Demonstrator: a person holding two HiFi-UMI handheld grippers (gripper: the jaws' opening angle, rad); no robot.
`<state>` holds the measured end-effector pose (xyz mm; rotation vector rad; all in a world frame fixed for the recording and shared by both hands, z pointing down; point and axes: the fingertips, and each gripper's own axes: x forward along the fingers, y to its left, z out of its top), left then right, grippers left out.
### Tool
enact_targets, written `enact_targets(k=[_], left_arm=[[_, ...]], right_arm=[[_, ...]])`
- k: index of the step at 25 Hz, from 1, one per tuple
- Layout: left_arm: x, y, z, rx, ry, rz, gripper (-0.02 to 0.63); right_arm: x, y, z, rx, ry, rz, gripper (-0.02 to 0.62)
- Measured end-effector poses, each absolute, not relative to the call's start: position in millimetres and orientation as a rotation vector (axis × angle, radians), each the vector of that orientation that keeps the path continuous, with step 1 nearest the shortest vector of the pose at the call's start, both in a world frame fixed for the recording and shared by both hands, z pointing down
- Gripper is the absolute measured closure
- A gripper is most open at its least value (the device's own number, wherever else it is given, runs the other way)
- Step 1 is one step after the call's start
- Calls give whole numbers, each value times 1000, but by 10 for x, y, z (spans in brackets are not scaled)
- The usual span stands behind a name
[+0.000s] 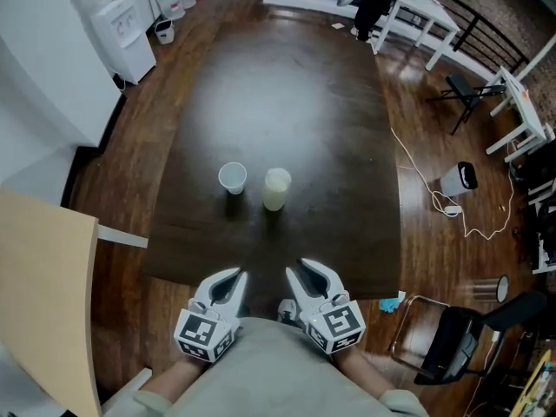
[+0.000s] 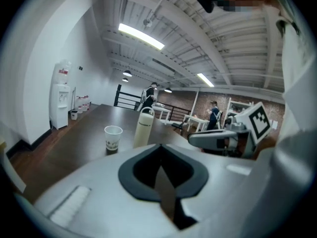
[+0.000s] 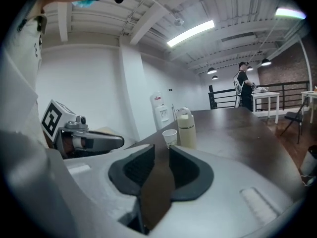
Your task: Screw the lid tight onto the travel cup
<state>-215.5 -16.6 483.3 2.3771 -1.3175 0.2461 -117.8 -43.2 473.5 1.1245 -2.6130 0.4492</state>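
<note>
The left gripper (image 1: 234,275) is held low before the person's body at the near edge of the table (image 1: 287,85), its jaws pressed together with nothing in them. The right gripper (image 1: 296,269) sits just beside it, jaws a narrow slit apart and empty.

Well ahead of both, near the middle of the dark wooden table, stands the travel cup (image 1: 275,189): tall, cream-coloured and upright. Its lid (image 2: 145,112) sits on top and carries a loop handle; whether it is fully screwed down cannot be made out from here.

A white paper cup (image 1: 232,178) stands just left of the travel cup, apart from it and open at the top. Off the table, a water dispenser (image 1: 122,33) stands by the left wall, a black chair (image 1: 447,341) at near right, and a pale cable (image 1: 430,185) trails over the floor.
</note>
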Motion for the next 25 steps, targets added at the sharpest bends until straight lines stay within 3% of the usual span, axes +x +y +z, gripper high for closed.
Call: enact_targets(k=[10, 20, 25], left_arm=[[-2399, -726, 4926, 2482, -1145, 265, 604], [-2495, -963, 5058, 2331, -1333, 285, 604], [-2589, -926, 5085, 2265, -1399, 341, 604]], right_arm=[[-1329, -1206, 5039, 1233, -2473, 387, 368], [-1532, -1878, 5682, 1031, -2482, 396, 259], [-1749, -2049, 5867, 922, -2503, 363, 239]])
